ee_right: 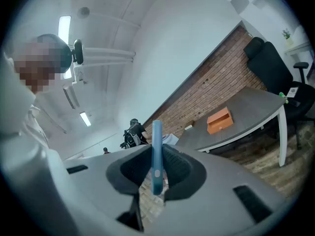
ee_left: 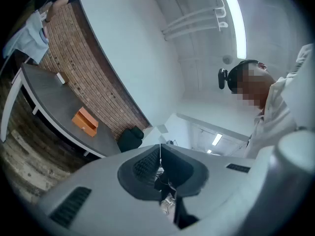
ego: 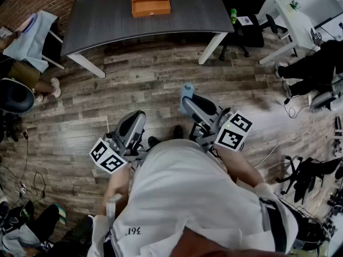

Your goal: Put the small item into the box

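A thin blue item [ee_right: 157, 132] is being clamped upright between the jaws of the right gripper [ee_right: 156, 156], close to the person's body. The left gripper [ee_left: 160, 150] is being held alongside, its jaws pressed together on nothing. Across the wooden floor [ego: 161, 74], an orange box [ego: 150, 0] is being borne by a dark table [ego: 102, 20], well apart from both grippers.

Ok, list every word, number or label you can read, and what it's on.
Shirt: small dark print near the hem, upside down, too blurred to read.
Sheet: print too small to read.
Left cube, right cube: square patterns only, no words.
Box: no print visible.
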`<action>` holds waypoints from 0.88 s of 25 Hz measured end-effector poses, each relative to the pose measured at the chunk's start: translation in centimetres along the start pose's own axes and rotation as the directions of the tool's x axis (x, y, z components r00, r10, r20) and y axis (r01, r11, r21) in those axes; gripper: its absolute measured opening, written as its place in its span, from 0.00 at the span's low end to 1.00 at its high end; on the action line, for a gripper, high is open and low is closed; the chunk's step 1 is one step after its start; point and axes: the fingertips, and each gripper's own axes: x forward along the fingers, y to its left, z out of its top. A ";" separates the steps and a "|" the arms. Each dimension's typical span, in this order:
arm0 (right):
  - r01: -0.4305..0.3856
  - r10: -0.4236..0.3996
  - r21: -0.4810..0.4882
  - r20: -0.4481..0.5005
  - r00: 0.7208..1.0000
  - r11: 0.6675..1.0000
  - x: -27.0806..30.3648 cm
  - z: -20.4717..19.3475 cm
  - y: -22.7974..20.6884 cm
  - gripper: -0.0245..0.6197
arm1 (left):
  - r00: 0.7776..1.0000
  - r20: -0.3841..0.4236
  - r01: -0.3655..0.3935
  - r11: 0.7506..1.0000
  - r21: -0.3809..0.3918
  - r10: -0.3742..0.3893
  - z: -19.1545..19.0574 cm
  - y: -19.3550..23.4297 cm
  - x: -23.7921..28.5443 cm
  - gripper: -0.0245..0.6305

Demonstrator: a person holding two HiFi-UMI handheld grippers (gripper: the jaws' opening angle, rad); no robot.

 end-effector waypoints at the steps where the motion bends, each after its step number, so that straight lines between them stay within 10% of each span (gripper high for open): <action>1: 0.001 -0.001 0.000 -0.002 1.000 1.000 0.0 0.0 -0.1 0.16 | 1.000 -0.012 0.007 1.000 0.002 -0.007 -0.1 -0.2 0.1 0.06; 22: -0.015 0.013 -0.062 -0.035 0.999 0.998 -0.9 0.0 -0.9 0.16 | 0.994 -0.110 0.016 1.000 -0.020 -0.018 -3.4 -0.7 2.7 0.06</action>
